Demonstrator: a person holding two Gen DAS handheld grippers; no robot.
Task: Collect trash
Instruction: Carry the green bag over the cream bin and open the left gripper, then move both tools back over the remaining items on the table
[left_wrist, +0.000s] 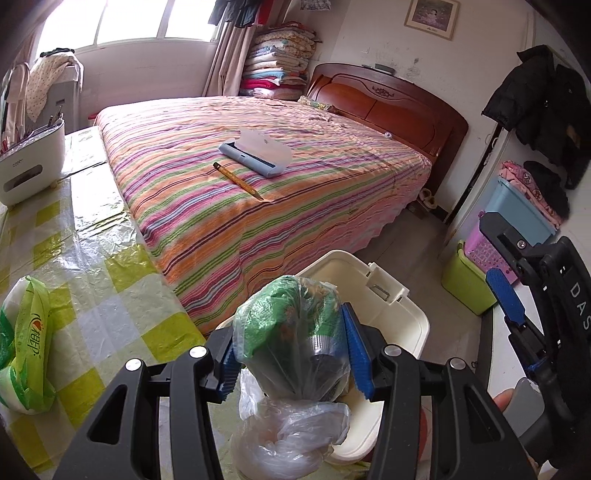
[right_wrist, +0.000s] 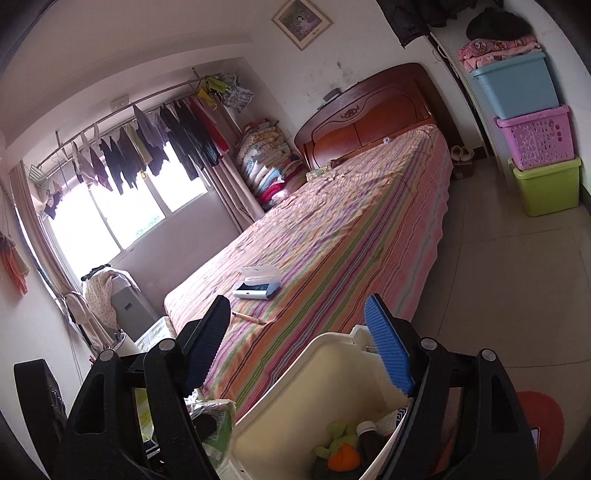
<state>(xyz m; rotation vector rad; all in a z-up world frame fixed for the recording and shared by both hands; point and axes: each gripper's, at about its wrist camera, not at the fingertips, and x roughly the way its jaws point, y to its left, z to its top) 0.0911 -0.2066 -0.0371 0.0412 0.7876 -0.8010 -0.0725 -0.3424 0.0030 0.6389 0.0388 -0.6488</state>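
The striped bed (left_wrist: 258, 177) fills the room behind. A cream trash bin (right_wrist: 314, 398) stands open beside it. The left gripper (left_wrist: 291, 354) clamps a crumpled plastic bag (left_wrist: 291, 332) above the bin. The right gripper (right_wrist: 303, 354) has its fingers spread wide, holding nothing, over the bin's rim.

Crinkly glossy plastic bag (left_wrist: 291, 332); smooth cream plastic bin (left_wrist: 402, 332); striped cloth bedspread (left_wrist: 258, 199).

The white bin (right_wrist: 295, 391) is open on top, so there is room to go in; its raised lid (left_wrist: 388, 284) stands at the far side; the bed (left_wrist: 258, 155) is just behind it; the stacked boxes (right_wrist: 535, 140) stand well apart across bare floor (right_wrist: 517, 295).
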